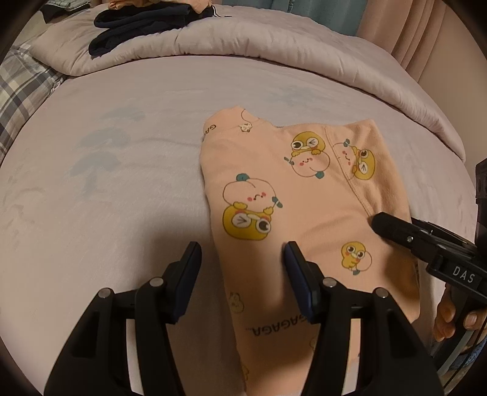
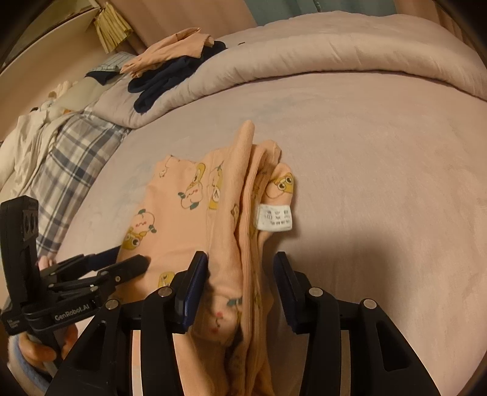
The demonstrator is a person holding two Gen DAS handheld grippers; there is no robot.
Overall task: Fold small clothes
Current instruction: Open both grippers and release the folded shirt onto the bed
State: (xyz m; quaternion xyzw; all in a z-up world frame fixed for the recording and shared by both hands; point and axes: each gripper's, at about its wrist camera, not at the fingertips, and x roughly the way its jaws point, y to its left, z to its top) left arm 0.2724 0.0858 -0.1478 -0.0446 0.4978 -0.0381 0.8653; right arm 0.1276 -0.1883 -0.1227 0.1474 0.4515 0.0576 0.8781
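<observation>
On the pale pink bed sheet [image 1: 121, 189], in the middle of both views, lay a small peach shirt [image 1: 292, 195]. It was soft and peach-pink, with yellow ducks and round smiling peaches printed all over it. Some dark letters ran along its near end. It was folded into a long shape. In the right wrist view its right edge showed several stacked layers, and a little white label [image 2: 274, 217] stuck out there.

At the bottom of the left wrist view, the left gripper [image 1: 242, 265] had its jaws apart. The left edge of the shirt lay between them, but the pads did not squeeze it. One finger rested over the cloth and the other sat over the sheet.

At the bottom of the right wrist view, the right gripper [image 2: 240, 274] also had its jaws apart. The thick folded edge of the shirt ran up between them. Its left pad was right against the cloth, and its right pad stood clear.

Far off at the upper left, a dark blue pile of clothes [image 1: 143, 22] sat on a puffy quilt [image 1: 274, 45]. A checked pillow [image 2: 70, 170] lay at the left side.
</observation>
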